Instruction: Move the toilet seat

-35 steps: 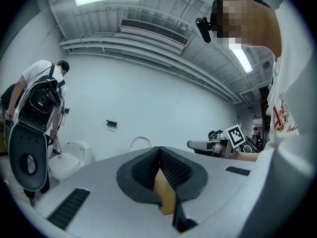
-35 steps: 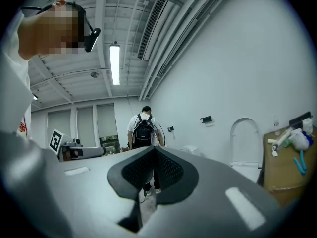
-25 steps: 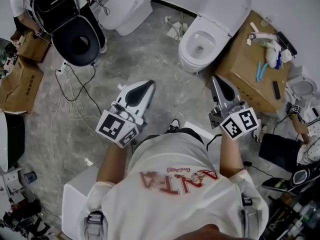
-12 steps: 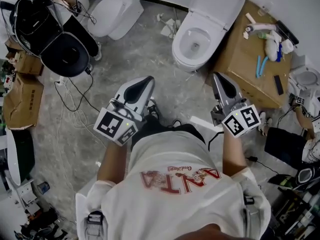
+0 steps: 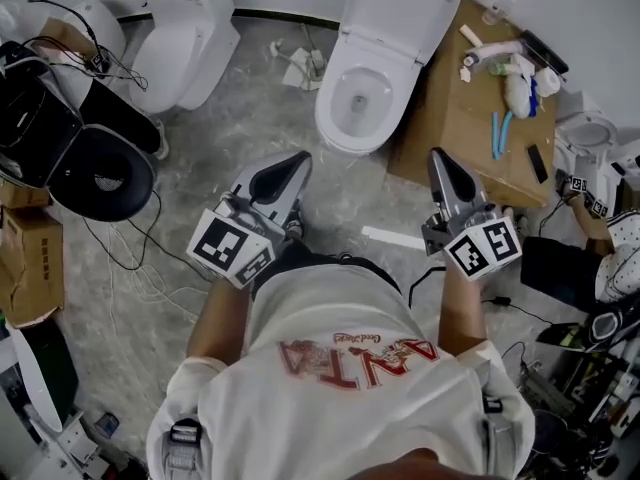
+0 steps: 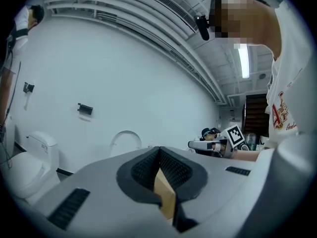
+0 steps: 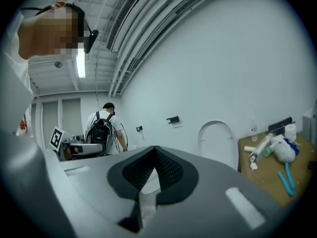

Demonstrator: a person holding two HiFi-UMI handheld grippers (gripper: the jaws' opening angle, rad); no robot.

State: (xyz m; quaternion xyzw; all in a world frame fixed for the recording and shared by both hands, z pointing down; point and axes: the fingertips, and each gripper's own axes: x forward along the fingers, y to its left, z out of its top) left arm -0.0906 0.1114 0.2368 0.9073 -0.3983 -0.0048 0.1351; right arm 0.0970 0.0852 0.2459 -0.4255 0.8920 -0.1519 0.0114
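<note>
A white toilet stands against the far wall with its lid raised and its seat ring down on the bowl. My left gripper is shut and empty, short of the bowl's front on the left. At the same height my right gripper is also shut and empty, to the right of the bowl beside the cardboard box. In the left gripper view the shut left gripper points at the upright lid. The right gripper has the lid just right of its tip.
A cardboard box right of the toilet carries tubes and tools. A second toilet stands at the far left. A person with a black backpack is at the left edge, with cables on the grey floor. Gear clutters the right edge.
The open toilet has shifted left and closer in the head view as the person stepped toward it. Both grippers advanced with the body and stayed shut.
</note>
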